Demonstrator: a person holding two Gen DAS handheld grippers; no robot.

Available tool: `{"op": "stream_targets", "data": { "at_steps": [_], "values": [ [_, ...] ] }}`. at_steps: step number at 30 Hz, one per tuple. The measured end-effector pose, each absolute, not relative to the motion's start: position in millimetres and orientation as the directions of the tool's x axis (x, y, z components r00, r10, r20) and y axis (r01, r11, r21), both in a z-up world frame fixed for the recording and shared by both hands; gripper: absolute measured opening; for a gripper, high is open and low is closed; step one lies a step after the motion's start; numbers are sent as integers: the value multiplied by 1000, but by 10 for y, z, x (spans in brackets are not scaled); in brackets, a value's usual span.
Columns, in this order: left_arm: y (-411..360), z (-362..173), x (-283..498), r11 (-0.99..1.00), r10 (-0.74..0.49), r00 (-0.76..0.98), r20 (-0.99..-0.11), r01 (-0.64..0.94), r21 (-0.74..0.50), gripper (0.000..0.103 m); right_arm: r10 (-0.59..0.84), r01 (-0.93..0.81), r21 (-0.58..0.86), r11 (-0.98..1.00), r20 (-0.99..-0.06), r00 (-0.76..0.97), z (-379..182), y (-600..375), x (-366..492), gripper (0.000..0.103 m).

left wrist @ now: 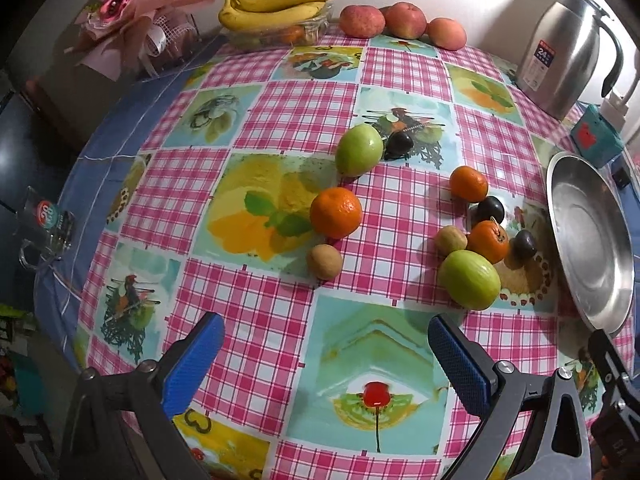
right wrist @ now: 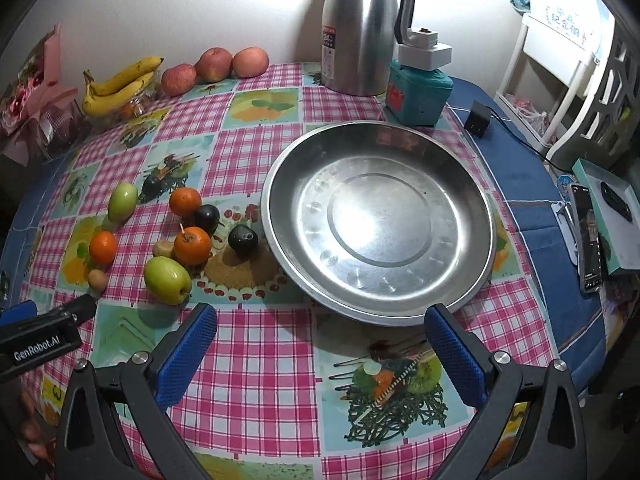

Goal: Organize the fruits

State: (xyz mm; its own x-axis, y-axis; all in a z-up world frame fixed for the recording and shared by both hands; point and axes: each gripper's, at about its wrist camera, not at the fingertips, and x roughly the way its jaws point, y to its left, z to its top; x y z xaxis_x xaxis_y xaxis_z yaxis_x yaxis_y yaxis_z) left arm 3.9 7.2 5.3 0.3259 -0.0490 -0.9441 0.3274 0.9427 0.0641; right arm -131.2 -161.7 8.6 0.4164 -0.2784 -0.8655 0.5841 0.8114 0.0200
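Both grippers are held above the checked tablecloth [right wrist: 272,344] with nothing between their blue pads. The fingers of the left gripper [left wrist: 325,354] are spread wide apart, and the fingers of the right gripper [right wrist: 320,344] are spread wide apart too.

A large steel dish [right wrist: 472,248] is seen in front of the right gripper, and no fruit is lying in it. The loose fruits are placed to the left of the dish, on the cloth. Near the dish a group is formed: a green apple [left wrist: 469,280], an orange fruit with a stem [left wrist: 487,241], two dark plums [left wrist: 490,210] [left wrist: 525,243], a mandarin [left wrist: 469,184] and a small brownish fruit [left wrist: 451,239], which are close together or touching. Further left a second green apple [left wrist: 359,150] is found just beside a third dark plum [left wrist: 399,145], and below them a second mandarin [left wrist: 336,213] and another small brownish fruit [left wrist: 324,262].

At the far edge bananas [left wrist: 276,6] are laid on a glass container, next to three red apples [left wrist: 404,20]. A steel thermos jug [right wrist: 356,28] is standing behind the dish.
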Motion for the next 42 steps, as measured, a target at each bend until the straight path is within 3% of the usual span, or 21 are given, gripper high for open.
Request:
{"op": "stream_targets", "data": {
  "at_steps": [18,32,42],
  "values": [
    [162,121,281,955,-109,379,-919,295,8,103,-193,481,71,874,-857,478,84,-1370,-967,103],
    [119,149,363,952,-99,406,-909,304,32,103,-211,522,70,850,-863,459,31,-1435,-857,103],
    [134,94,492,954,-131,353,-926,300,-20,103,-179,512,102,853,-864,470,-4,-1417,-737,103]
  ]
}}
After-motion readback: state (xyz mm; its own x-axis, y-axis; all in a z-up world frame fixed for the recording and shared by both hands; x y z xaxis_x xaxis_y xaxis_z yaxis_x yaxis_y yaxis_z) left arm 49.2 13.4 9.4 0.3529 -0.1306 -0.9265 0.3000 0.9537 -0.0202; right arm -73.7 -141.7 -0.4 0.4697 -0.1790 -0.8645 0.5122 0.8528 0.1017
